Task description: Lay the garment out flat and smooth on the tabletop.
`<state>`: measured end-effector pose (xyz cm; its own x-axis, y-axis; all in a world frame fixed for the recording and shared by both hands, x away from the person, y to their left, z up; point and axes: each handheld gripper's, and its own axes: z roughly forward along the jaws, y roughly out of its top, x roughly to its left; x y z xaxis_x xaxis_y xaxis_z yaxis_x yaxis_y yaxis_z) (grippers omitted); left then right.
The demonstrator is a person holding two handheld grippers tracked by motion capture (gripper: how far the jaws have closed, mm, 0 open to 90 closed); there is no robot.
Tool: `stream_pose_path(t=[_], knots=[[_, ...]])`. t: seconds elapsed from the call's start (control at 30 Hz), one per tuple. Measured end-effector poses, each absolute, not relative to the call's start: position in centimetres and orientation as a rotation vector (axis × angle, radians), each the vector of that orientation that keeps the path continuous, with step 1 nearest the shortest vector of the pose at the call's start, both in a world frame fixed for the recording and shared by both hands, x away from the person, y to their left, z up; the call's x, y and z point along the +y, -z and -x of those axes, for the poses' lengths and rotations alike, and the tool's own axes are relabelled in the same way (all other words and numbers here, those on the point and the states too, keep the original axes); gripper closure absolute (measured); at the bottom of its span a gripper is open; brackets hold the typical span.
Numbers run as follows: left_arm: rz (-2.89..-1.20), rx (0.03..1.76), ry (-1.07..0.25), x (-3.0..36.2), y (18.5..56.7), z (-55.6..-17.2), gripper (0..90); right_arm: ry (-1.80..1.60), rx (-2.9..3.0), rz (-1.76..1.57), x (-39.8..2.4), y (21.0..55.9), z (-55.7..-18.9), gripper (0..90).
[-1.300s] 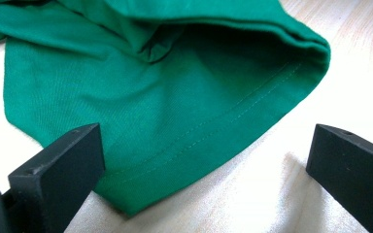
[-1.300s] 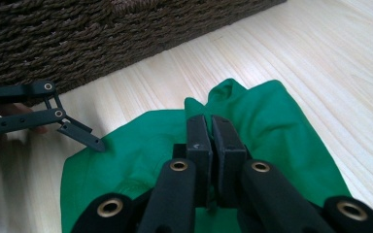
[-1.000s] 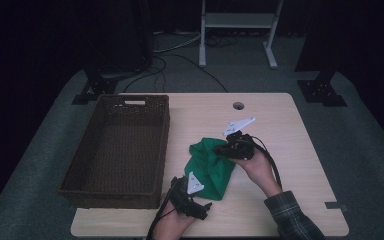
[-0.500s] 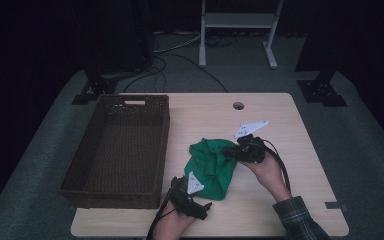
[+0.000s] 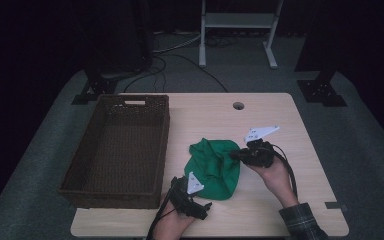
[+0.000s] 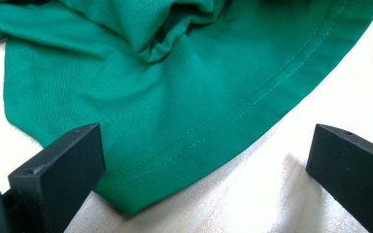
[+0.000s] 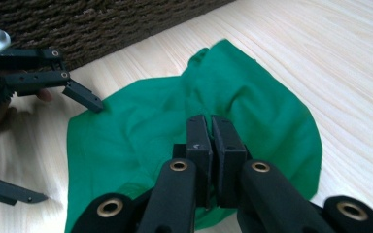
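Note:
A crumpled green cloth lies on the light wooden table, right of the basket. My right gripper is at the cloth's right edge, its jaws shut on a fold of the fabric; in the right gripper view the gripper shows its jaws pressed together over the green cloth. My left gripper rests at the cloth's near edge with its jaws open. In the left gripper view the stitched hem of the cloth lies between the wide jaws of the gripper, untouched.
A dark brown wicker basket stands on the left half of the table, close to the cloth; its woven wall runs behind the left gripper. A cable hole sits near the table's far edge. Dark floor surrounds the table.
My right gripper has moved to the right and slightly nearer, drawing the cloth's right side out with it. The left gripper has stayed put.

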<state>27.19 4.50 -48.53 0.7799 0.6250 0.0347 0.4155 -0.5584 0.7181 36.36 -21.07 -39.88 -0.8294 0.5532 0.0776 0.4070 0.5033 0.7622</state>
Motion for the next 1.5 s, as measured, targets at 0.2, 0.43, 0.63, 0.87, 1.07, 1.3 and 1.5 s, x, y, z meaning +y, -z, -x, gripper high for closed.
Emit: stream_pose_path(t=[0.2,0.43,0.63,0.87,1.07,1.3,1.5], knots=[[-2.243,0.769,-0.372,4.5,48.5,-27.2,0.0,-1.252,2.553,-0.861,-22.2,40.4,-35.9,87.6],[-2.244,0.768,-0.372,4.5,48.5,-27.2,0.0,-1.257,2.545,-0.877,-22.8,40.8,-35.3,87.5],[-2.244,0.767,-0.372,4.5,48.5,-27.2,0.0,-1.236,2.545,-0.884,-23.3,40.9,-35.1,87.5],[-2.244,0.763,-0.369,4.5,48.5,-27.2,0.0,-1.211,2.534,-0.909,-24.5,41.2,-34.5,87.6],[-2.236,0.754,-0.355,4.8,48.5,-27.2,0.0,-1.202,2.531,-0.926,-25.1,41.5,-34.3,87.6],[-2.228,0.759,-0.350,4.9,48.5,-27.2,0.0,-1.188,2.521,-0.954,-26.2,41.7,-34.0,87.6],[-2.226,0.757,-0.343,4.9,48.5,-27.2,0.0,-1.197,2.502,-0.994,-27.4,41.8,-33.8,87.5]])
